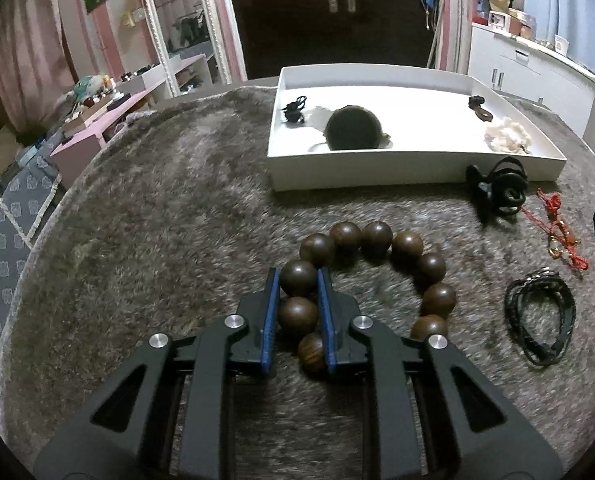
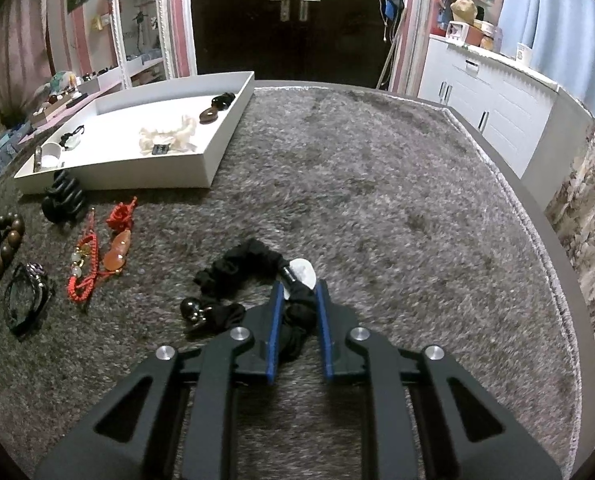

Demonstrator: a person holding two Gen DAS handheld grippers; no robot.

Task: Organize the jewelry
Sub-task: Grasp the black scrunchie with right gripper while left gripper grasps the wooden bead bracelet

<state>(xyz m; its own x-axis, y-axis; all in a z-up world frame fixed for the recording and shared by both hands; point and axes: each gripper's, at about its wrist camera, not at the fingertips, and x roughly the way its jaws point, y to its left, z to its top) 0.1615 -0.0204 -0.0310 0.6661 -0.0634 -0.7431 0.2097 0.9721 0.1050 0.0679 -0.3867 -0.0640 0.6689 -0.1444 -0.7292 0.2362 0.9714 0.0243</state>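
1. Carpet first: the shaggy grey-brown carpet (image 1: pixel 177 208) fills both my views, and everything lies on it.
2. The shallow white rectangular tray (image 1: pixel 377 170) sits at the far side. Inside I see a dark round object (image 1: pixel 353 128), a fluffy white piece (image 1: pixel 507 134), a small black knotted cord (image 1: pixel 294 110) and a brown pendant (image 1: pixel 477 106).
3. My left gripper (image 1: pixel 297 280) has its blue-padded fingers (image 1: pixel 271 312) pressed against a bead of the large brown wooden bead bracelet (image 1: pixel 407 246); the loop lies on the carpet, well short of the tray.
4. My right gripper (image 2: pixel 299 294) is pinching the black fabric-wrapped bracelet with a round white stone (image 2: pixel 233 272), gripping its fabric just beside the stone, on the carpet well apart from the tray.
5. Near the tray's front wall rests a coiled black hair tie (image 1: pixel 505 192).
6. Beside it lie a red knotted cord with beads (image 2: pixel 85 268) and an orange pendant (image 2: pixel 117 252).
7. A black braided leather bracelet (image 1: pixel 537 316) lies nearest me.
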